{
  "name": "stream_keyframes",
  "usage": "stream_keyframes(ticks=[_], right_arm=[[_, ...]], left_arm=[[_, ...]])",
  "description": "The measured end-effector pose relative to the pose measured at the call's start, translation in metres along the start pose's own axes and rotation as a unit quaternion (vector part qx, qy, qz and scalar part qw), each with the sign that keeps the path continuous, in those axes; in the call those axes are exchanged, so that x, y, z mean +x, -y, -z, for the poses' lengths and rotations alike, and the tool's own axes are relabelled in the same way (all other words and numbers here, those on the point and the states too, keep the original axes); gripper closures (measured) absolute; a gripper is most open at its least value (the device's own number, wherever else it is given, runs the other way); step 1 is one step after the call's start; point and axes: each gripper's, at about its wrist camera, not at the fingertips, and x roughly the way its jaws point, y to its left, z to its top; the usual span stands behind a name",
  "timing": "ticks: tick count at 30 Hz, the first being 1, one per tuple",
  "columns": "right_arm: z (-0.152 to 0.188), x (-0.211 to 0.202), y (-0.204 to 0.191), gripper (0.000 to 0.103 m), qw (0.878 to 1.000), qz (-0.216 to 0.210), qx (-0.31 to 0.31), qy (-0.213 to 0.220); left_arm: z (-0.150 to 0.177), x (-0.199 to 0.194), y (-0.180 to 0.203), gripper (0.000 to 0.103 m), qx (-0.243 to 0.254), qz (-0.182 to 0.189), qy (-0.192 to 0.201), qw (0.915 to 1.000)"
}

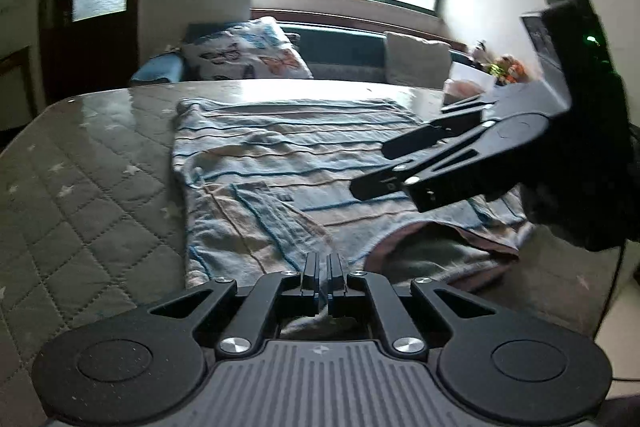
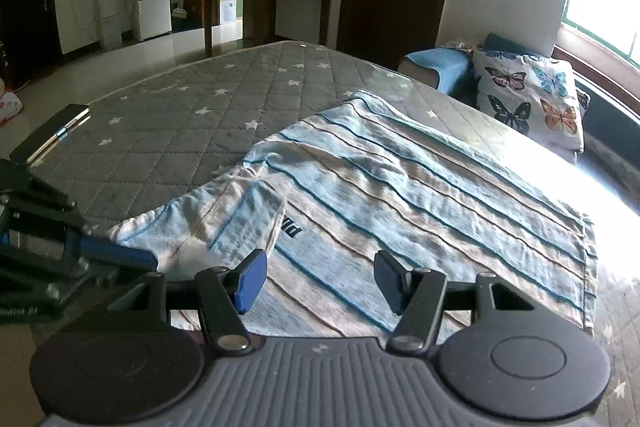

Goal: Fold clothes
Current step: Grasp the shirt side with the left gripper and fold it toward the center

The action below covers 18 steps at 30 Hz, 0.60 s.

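Both grippers worked over a striped shirt (image 2: 400,187) spread on a grey quilted, star-printed table cover (image 2: 180,131). It was pale blue and beige with thin dark-blue lines, wrinkled, one short sleeve (image 2: 224,223) folded in over the chest; in the left wrist view the near edge (image 1: 432,251) was lifted, baring a pinkish lining. Dark letters printed on the chest (image 2: 294,227) were partly hidden and unreadable. Left gripper (image 1: 323,277) had its jaws pressed together, pinching the shirt's near edge. Right gripper (image 2: 320,277) hovered just above the shirt with its fingers (image 2: 250,279) wide apart, holding nothing. A butterfly-print cushion (image 2: 528,99) sat beyond the table.
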Motion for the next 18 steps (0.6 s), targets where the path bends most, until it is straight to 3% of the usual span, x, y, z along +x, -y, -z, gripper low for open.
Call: stream_keyframes(ticks=[5, 14, 18], right_arm=[[0.002, 0.003, -0.007, 0.046, 1.000, -0.021, 0.001, -0.005], [0.004, 0.014, -0.040, 0.062, 0.996, -0.089, -0.019, -0.014], [0.014, 0.023, -0.056, 0.064, 0.993, -0.110, -0.033, -0.033]], left_arm=[[-0.009, -0.008, -0.013, 0.098, 0.001, -0.026, 0.015, 0.9995], [0.000, 0.026, -0.052, 0.099, -0.037, -0.100, -0.055, 0.9928], [-0.010, 0.025, -0.053, 0.098, -0.038, -0.103, -0.046, 0.9929]])
